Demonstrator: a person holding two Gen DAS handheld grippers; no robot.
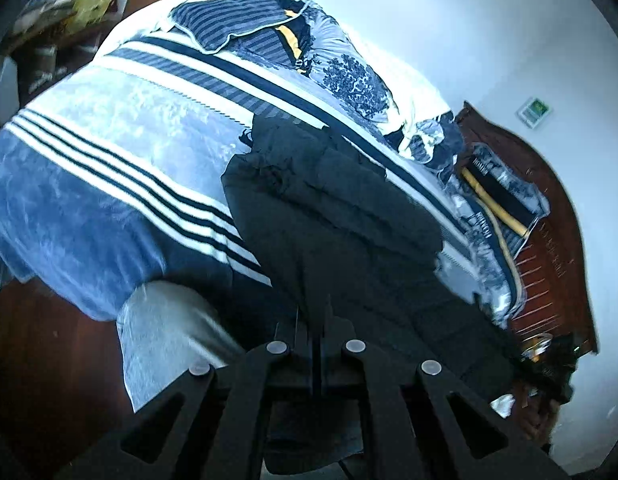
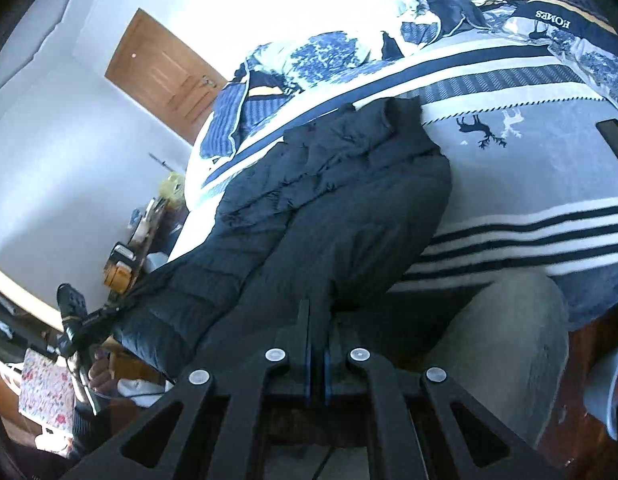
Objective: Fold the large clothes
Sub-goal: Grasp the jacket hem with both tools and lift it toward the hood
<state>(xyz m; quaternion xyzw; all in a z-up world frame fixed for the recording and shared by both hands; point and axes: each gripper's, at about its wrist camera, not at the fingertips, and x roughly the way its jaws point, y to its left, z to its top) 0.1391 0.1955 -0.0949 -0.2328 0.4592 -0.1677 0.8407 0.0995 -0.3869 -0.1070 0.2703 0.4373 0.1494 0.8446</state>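
Both pairs of black fingers (image 1: pixel 316 320) (image 2: pixel 317 320) pinched onto puffy quilted dark jacket (image 2: pixel 329 208) over striped plush blanket (image 1: pixel 109 168).

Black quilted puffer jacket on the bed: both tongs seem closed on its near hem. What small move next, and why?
Probably lift the hem and carry it toward the collar. The black quilted puffer jacket lies lengthwise on the blue striped blanket, with left tongs and right tongs shut on its near edge.
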